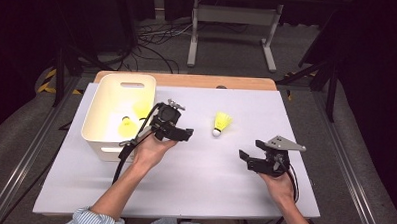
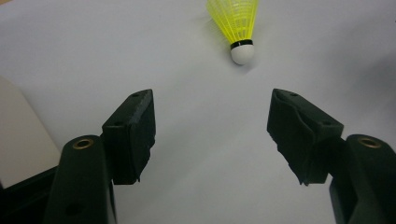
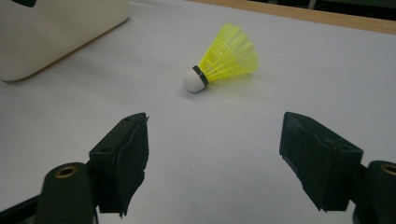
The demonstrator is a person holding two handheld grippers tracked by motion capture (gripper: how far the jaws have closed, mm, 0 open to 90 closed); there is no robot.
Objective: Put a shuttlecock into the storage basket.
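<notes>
Shuttlecock [image 1: 221, 123] on table — left claw [image 1: 181, 134] wide, empty | right claw [image 1: 250, 150] wide, empty

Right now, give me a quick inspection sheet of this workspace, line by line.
Surface: white sheet over a wooden table, flat.
Job's things: one yellow shuttlecock lying on its side on the sheet; two more yellow shuttlecocks inside the cream bin at the left.
Clutter: nothing seen.
Grippers: left gripper beside the bin, jaws apart, empty, aimed at the loose shuttlecock; right gripper jaws apart, empty, apart from the shuttlecock.
Cables: a black cable trails from the left gripper along the forearm; loose cables on the floor beyond the table.
Surroundings: dark curtains, a white stand frame, rails along both sides.
</notes>
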